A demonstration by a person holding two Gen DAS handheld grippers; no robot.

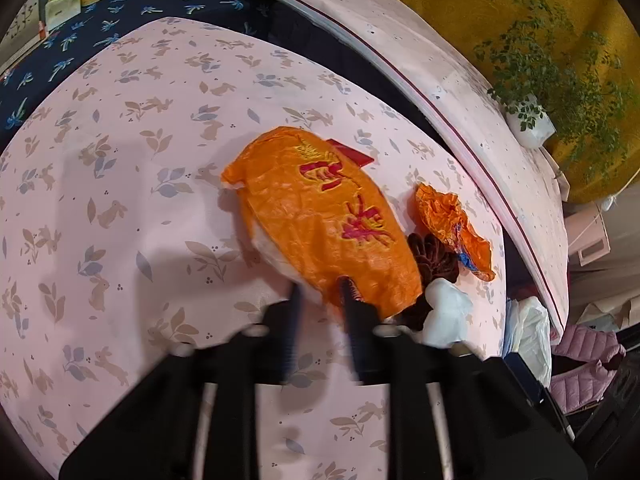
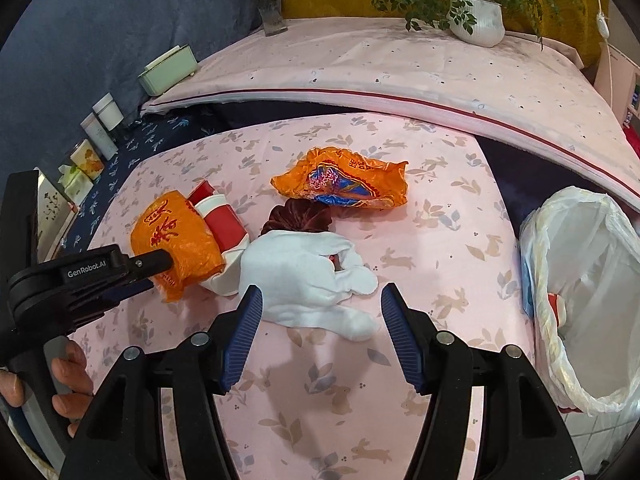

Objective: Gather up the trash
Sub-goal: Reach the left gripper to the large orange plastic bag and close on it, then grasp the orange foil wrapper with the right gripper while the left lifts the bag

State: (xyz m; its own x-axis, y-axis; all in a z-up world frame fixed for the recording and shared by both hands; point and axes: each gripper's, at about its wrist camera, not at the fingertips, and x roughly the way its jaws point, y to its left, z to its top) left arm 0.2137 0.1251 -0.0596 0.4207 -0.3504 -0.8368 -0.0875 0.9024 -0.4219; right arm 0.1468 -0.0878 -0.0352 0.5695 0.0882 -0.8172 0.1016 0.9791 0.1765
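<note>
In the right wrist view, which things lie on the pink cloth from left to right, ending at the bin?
left gripper → large orange bag → red and white cup → white glove → crumpled orange wrapper → white-lined trash bin.

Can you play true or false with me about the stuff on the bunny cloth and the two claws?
1. The left claw is pinching the orange bag with red letters. True.
2. The right claw is squeezing the white glove. False: its jaws stand open on either side of the glove, not touching it.
3. The bin with the white liner sits beside the table, on the right in the right claw's view. True.
4. The crumpled orange wrapper with blue print is already in the bin. False: it lies on the table.
5. The potted plant stands on the bunny cloth. False: it stands on the raised surface behind it.
</note>
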